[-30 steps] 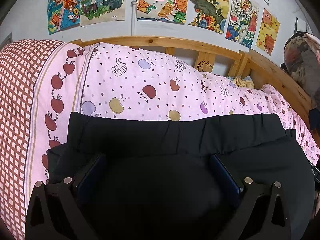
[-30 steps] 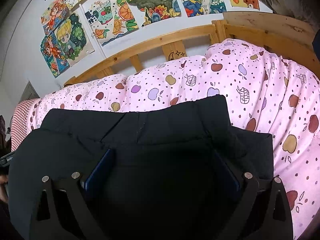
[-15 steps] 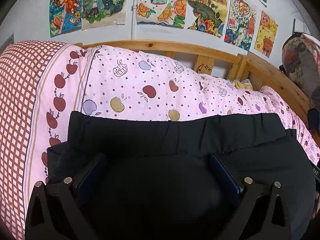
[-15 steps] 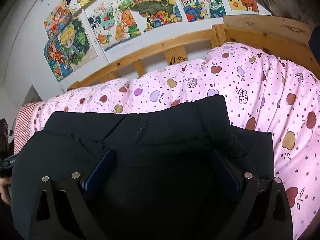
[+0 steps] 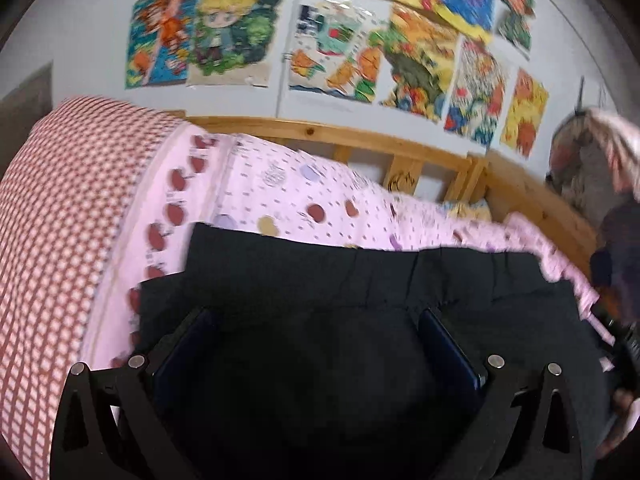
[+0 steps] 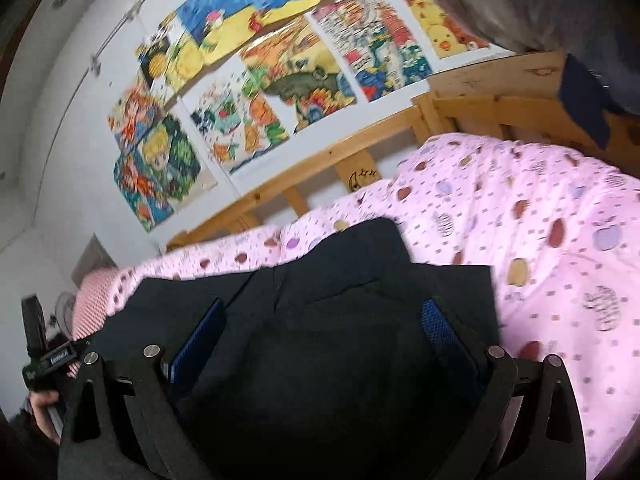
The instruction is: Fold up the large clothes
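Observation:
A large black padded garment (image 5: 320, 280) lies across the pink apple-print quilt (image 5: 280, 188), its far edge straight. My left gripper (image 5: 316, 328) is closed on a thick fold of it, jaws held wide by the bulk, and the cloth fills the gap between the blue pads (image 5: 448, 344). In the right wrist view the same black garment (image 6: 360, 264) bulges between the right gripper's (image 6: 324, 320) blue pads (image 6: 200, 332), gripped the same way. The fingertips of both are buried in cloth. Both views are motion-blurred.
A wooden bed rail (image 5: 360, 140) runs behind the quilt, below a wall of colourful posters (image 5: 340, 60). A red checked pillow (image 5: 52, 208) lies at the left. A hand holding the other gripper (image 6: 44, 360) shows at the right view's left edge. Clothing (image 5: 592, 160) hangs at right.
Both cameras have tipped upward: the rail and quilt slid down the frames and more wall shows. The black garment stayed in place between the fingers, moving with both grippers.

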